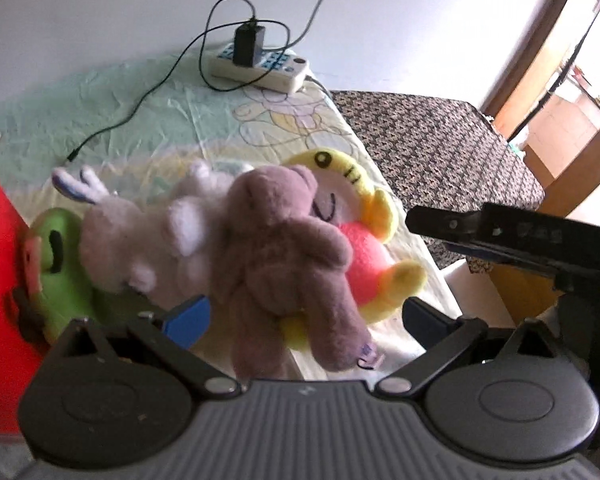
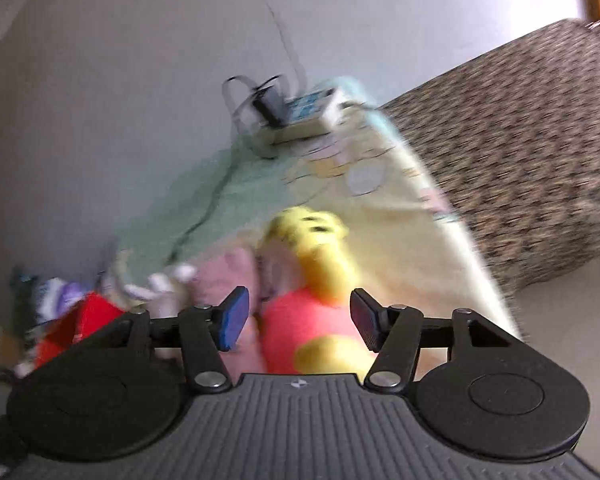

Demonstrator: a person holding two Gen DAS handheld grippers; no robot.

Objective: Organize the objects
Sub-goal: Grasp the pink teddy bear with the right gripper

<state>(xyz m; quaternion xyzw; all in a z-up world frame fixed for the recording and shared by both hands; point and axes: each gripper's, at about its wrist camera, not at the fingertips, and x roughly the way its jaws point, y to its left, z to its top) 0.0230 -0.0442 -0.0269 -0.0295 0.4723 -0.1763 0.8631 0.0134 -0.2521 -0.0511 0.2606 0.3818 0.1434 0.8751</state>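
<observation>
A pile of plush toys lies on the pastel tablecloth (image 1: pixel 148 120). A brown bear (image 1: pixel 284 248) sprawls over a yellow and pink toy (image 1: pixel 367 260), with a pale bunny (image 1: pixel 140 240) and a green toy (image 1: pixel 64 268) to its left. My left gripper (image 1: pixel 305 316) is open, its blue pads wide on either side of the bear's legs. A black finger of the right gripper (image 1: pixel 439 226) reaches in from the right. In the blurred right wrist view, my right gripper (image 2: pixel 298 322) is open around the yellow and pink toy (image 2: pixel 319 280), pads close to it but apart.
A red box (image 1: pixel 0 280) stands at the left edge of the table. A white power strip (image 1: pixel 260 66) with a black charger and trailing cable sits at the back by the wall. A brown patterned seat (image 1: pixel 439 140) adjoins the table's right side.
</observation>
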